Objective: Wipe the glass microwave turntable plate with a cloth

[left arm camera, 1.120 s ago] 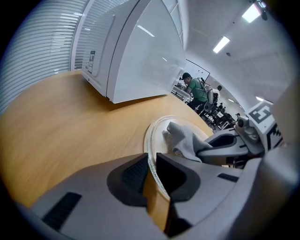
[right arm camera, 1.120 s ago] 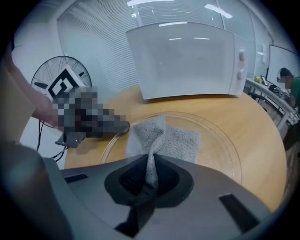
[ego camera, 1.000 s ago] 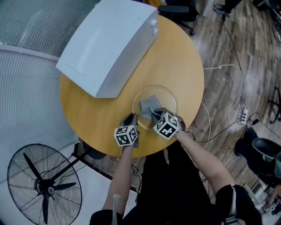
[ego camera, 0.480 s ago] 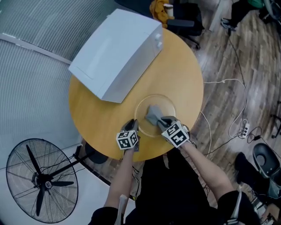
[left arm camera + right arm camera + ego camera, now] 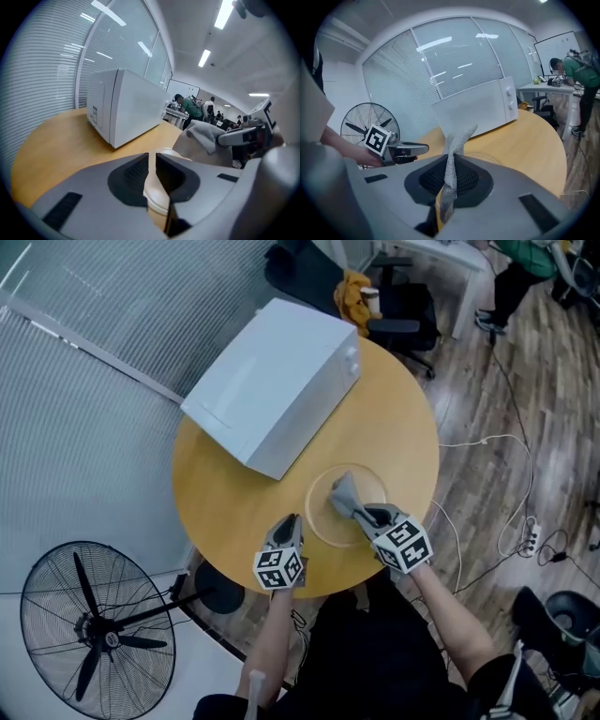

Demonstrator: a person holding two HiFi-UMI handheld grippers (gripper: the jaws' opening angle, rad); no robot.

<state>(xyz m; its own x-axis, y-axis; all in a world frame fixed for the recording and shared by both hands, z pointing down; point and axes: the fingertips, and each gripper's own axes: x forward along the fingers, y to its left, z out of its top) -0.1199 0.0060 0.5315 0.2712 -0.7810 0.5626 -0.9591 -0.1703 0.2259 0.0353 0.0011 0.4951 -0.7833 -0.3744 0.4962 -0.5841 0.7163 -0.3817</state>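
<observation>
A: Well, where is the glass plate (image 5: 323, 514)?
B: Over the round worktop (image 5: 234, 507), near the microwave (image 5: 277, 390). Its near rim stands between the left gripper (image 5: 289, 521)'s fingers (image 5: 129, 174), which are closing on it. Whether it lies flat is unclear.
A: And the cloth (image 5: 344, 493)?
B: Pinched in the right gripper (image 5: 367, 515)'s fingers (image 5: 464, 180) above the plate, with its tail hidden.

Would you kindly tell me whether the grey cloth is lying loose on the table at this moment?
No, the grey cloth is pinched between the jaws of the right gripper and held up off the table.
</observation>
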